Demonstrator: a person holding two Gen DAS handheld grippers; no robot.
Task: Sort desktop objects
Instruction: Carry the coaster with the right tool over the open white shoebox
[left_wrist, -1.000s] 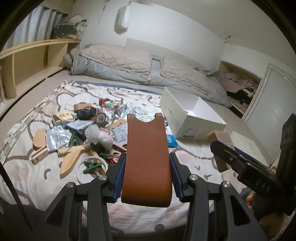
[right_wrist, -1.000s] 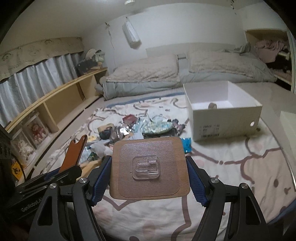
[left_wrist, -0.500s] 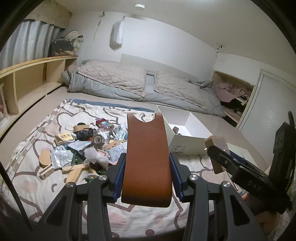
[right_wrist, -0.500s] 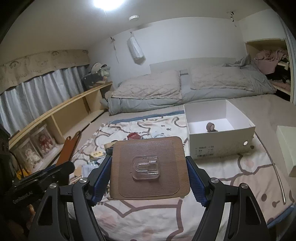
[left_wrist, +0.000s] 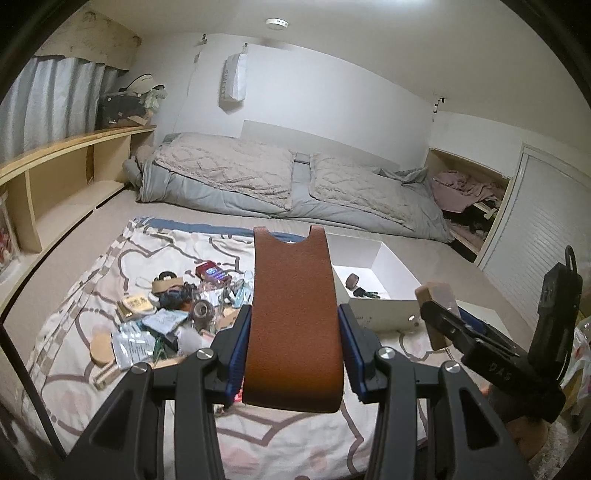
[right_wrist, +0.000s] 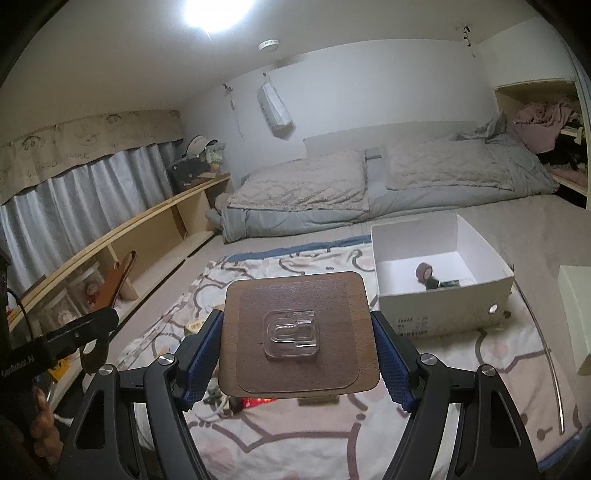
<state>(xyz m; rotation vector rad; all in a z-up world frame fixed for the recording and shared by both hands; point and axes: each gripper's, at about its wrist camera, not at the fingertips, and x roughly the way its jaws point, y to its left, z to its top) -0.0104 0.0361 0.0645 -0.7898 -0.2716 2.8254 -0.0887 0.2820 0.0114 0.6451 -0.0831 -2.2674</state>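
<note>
My left gripper (left_wrist: 293, 339) is shut on a long brown leather strip (left_wrist: 293, 317) with a notched far end, held well above the patterned sheet (left_wrist: 92, 266). My right gripper (right_wrist: 299, 347) is shut on a square brown wooden board (right_wrist: 299, 332) that carries a clear plastic hook (right_wrist: 291, 334). A pile of small objects (left_wrist: 173, 306) lies on the sheet, left of the leather strip. An open white box (right_wrist: 443, 291) stands to the right with a roll of tape (right_wrist: 424, 271) and dark small items inside. Each gripper shows at the edge of the other's view.
A grey quilted duvet (left_wrist: 288, 184) lies along the far wall. Wooden shelves (left_wrist: 62, 184) run down the left under curtains. A cupboard with clothes (left_wrist: 469, 192) is at the far right. A white block (right_wrist: 576, 317) stands right of the box.
Both grippers have risen with their loads, so the sheet, pile and box sit lower in both views and more wall and ceiling show. Neither grip changed.
</note>
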